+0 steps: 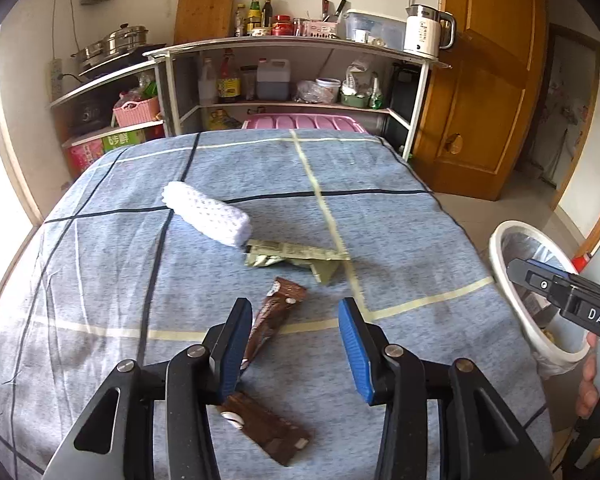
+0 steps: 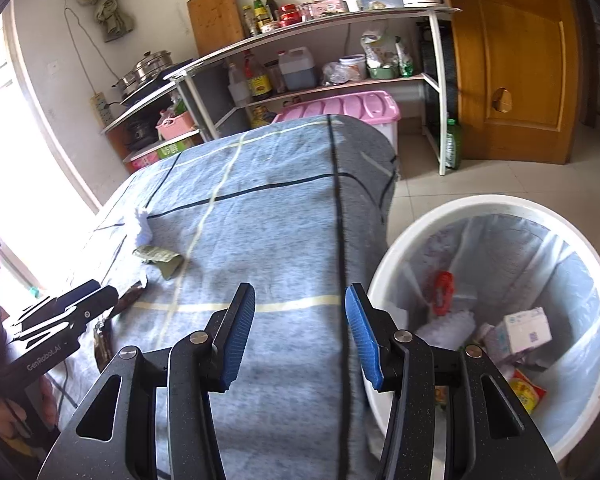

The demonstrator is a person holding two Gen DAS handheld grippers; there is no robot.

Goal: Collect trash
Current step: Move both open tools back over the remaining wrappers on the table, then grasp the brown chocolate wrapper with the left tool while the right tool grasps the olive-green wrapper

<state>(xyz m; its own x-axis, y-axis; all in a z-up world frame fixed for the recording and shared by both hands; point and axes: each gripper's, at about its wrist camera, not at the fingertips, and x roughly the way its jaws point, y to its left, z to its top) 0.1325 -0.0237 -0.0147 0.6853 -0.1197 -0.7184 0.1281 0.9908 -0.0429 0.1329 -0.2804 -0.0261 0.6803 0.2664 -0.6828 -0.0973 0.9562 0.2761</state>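
Observation:
Two brown snack wrappers lie on the blue checked cloth: one (image 1: pixel 278 312) just ahead of my left gripper (image 1: pixel 296 344), partly behind its left finger, the other (image 1: pixel 266 430) beneath it. A green crumpled wrapper (image 1: pixel 296 258) lies further off, also in the right wrist view (image 2: pixel 158 256). A white rolled cloth (image 1: pixel 208 214) lies beyond it. My left gripper is open and empty above the table. My right gripper (image 2: pixel 300 334) is open and empty over the table's right edge, beside the white trash bin (image 2: pixel 384 276), which holds several pieces of trash.
The cloth-covered table (image 1: pixel 400 240) fills the middle. A shelf unit (image 1: pixel 292 46) with bottles, pots and a kettle stands behind it. A pink plastic box (image 2: pixel 340 110) sits behind the table. A wooden door (image 2: pixel 512 60) is at the right, tiled floor below it.

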